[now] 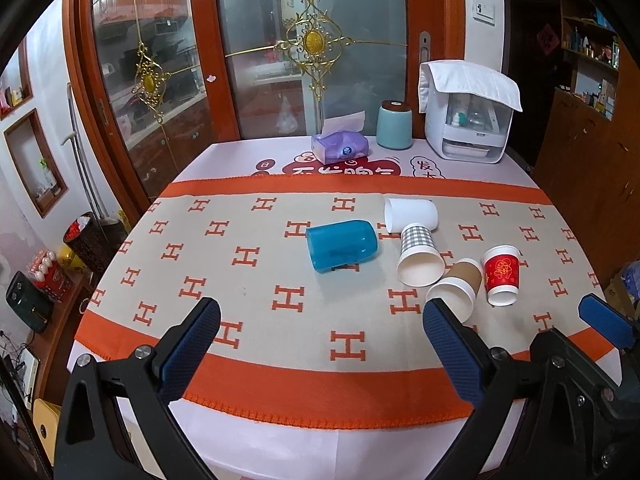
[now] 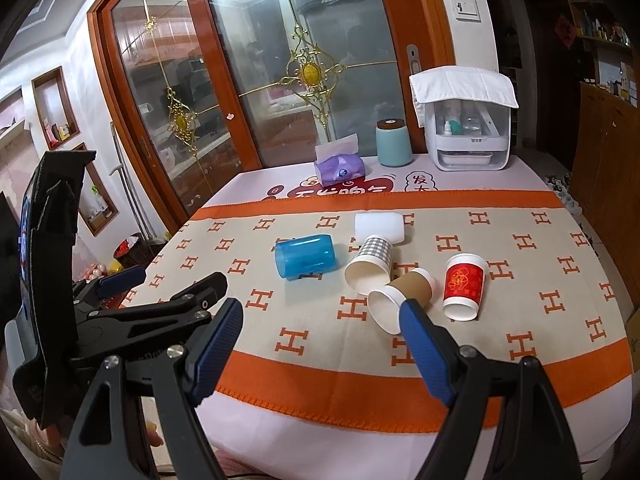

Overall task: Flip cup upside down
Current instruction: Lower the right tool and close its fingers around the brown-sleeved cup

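Several cups lie on their sides on the orange-and-beige cloth: a blue plastic cup (image 1: 342, 245) (image 2: 305, 256), a white cup (image 1: 411, 215) (image 2: 379, 227), a grey checked paper cup (image 1: 419, 256) (image 2: 370, 265), a brown paper cup (image 1: 456, 290) (image 2: 400, 298) and a red paper cup (image 1: 501, 275) (image 2: 463, 286). My left gripper (image 1: 320, 340) is open and empty, above the table's near edge. My right gripper (image 2: 320, 340) is open and empty, its right finger (image 2: 424, 344) in front of the brown cup. The right gripper also shows in the left wrist view (image 1: 604, 320), and the left gripper in the right wrist view (image 2: 160, 280).
At the table's back stand a purple tissue pack (image 1: 340, 146) (image 2: 340, 168), a teal canister (image 1: 395, 125) (image 2: 393, 142) and a white box under a cloth (image 1: 468, 120) (image 2: 468, 136). Glass sliding doors stand behind the table. A bin (image 1: 90, 240) and clutter sit on the floor at the left.
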The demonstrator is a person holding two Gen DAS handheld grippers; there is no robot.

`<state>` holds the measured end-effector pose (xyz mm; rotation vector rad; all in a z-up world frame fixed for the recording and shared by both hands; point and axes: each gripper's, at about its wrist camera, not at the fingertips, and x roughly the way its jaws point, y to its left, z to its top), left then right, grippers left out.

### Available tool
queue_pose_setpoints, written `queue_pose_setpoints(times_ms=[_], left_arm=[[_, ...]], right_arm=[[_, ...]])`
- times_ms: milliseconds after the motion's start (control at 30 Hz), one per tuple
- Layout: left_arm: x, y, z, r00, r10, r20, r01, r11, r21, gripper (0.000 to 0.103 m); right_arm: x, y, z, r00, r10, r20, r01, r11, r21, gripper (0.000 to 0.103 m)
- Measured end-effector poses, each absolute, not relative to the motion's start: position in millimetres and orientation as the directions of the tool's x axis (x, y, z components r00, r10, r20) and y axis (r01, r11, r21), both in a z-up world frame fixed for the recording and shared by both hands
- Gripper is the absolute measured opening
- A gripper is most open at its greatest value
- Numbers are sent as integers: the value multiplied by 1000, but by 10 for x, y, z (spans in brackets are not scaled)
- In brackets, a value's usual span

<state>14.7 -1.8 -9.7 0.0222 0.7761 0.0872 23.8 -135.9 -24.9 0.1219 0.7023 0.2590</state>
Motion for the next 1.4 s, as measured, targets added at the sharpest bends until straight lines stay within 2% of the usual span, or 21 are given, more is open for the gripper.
queue_pose_setpoints(times_ms=[200,367,700,1000,1400], left_arm=[[275,9,-132,697,50,-715,-44,999,28,101],[469,30,-170,673,5,-740,-15,1000,-8,101],[1079,161,-394,588,-40,-808,-8,998,-55,101],[1569,212,-670,534,-52,-844,-4,998,-64,101],[1883,140,-1144,466,-98,-879,49,995,-85,101]], right_arm=[[369,-1390,-263,717,270,-643,-186,963,197,81],[639,-1486,-288,660,299,-689,-163,953,256,81],[1330,-1815,-492,535,293,-793,-12,941,339,81],[1891,-2166,-1090,351,386,-853,216,853,475,81],[2270,-2282,-1889,190,437,-879,392,788,476,79]])
